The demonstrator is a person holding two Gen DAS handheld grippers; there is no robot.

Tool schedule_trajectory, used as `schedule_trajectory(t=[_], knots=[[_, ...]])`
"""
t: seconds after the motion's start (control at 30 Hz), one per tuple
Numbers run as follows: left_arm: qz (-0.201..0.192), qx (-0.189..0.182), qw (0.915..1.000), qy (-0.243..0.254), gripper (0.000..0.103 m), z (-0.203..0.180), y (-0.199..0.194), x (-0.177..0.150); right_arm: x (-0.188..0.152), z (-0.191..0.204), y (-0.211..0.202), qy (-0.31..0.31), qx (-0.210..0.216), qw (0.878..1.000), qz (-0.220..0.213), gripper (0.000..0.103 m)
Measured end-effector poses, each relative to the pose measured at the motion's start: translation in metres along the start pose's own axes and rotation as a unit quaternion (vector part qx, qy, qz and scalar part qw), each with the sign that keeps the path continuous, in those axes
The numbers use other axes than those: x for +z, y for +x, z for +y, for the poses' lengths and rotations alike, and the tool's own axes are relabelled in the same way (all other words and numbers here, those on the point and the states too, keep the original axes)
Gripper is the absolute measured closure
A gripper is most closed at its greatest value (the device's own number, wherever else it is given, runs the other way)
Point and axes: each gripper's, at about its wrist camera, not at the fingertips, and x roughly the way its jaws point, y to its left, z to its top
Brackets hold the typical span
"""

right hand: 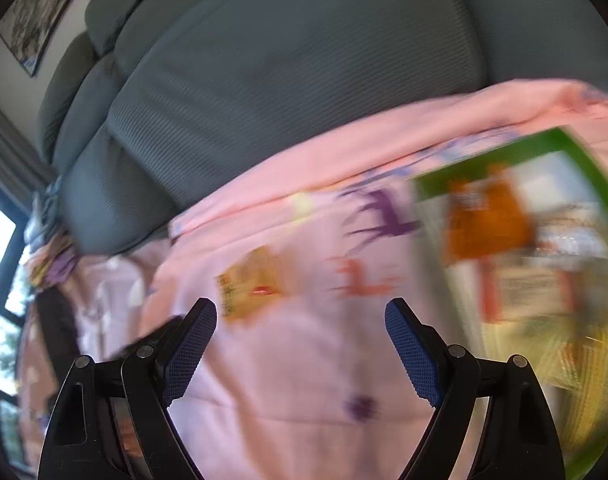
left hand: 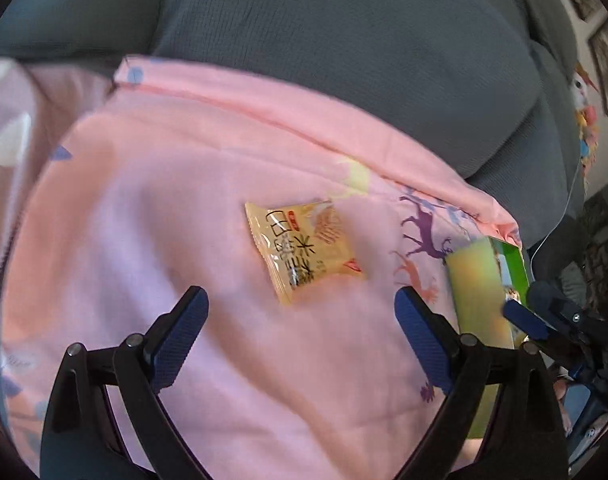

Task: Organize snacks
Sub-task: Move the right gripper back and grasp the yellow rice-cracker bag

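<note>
While the left wrist view looks down across a pink blanket [left hand: 183, 220] spread over a grey sofa [left hand: 344, 60], the left gripper [left hand: 299, 300] hangs with its jaws spread wide and nothing between them. One yellow snack packet [left hand: 304, 250] lies flat on the blanket just ahead of the fingertips, printed side up and slightly askew. To the right stands a green box [left hand: 484, 280], and the right gripper [left hand: 524, 320] reaches in at its near edge; only one of its blue pads shows from here.

From the right wrist view, which is badly smeared, the right gripper [right hand: 299, 312] is likewise released, its two blue pads well apart and empty. The same yellow snack packet [right hand: 251, 284] sits just beyond its left finger, and the green box [right hand: 544, 152] fills the right side. Packets seem to be piled inside the box, orange and yellow among them, though the blur makes a count impossible.

Counted, then: one loose packet on the blanket, one box, two grippers, both unclenched.

The step in hand looks like fetching that loose packet for the box. To do it well, the left gripper should come down so that its pads straddle the packet's narrower span, since it lies flat on soft cloth. Pinching a sealed edge would lift it without snagging the blanket. Closing gently should keep the contents from being crushed.
</note>
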Motion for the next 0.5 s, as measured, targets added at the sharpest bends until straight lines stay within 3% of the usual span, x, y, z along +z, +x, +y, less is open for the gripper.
schedule_trajectory(t=[0.17, 0.3, 0.43, 0.5], knots=[[0.025, 0.003, 0.9996, -0.012, 0.020, 0.007, 0.035, 0.020, 0.026, 0.033, 0.075, -0.031, 0.018, 0.997, 0.072, 0.017], [0.044, -0.010, 0.9985, -0.032, 0.033, 0.017, 0.053, 0.022, 0.032, 0.042, 0.123, -0.041, 0.005, 0.993, 0.111, 0.017], [0.035, -0.020, 0.9987, -0.030, 0.037, 0.015, 0.054, 0.024, 0.032, 0.048, 0.159, -0.062, -0.012, 0.988, 0.142, 0.016], [0.034, -0.023, 0.9986, -0.032, 0.049, 0.014, 0.056, 0.025, 0.031, 0.047, 0.172, -0.064, -0.019, 0.986, 0.156, 0.017]])
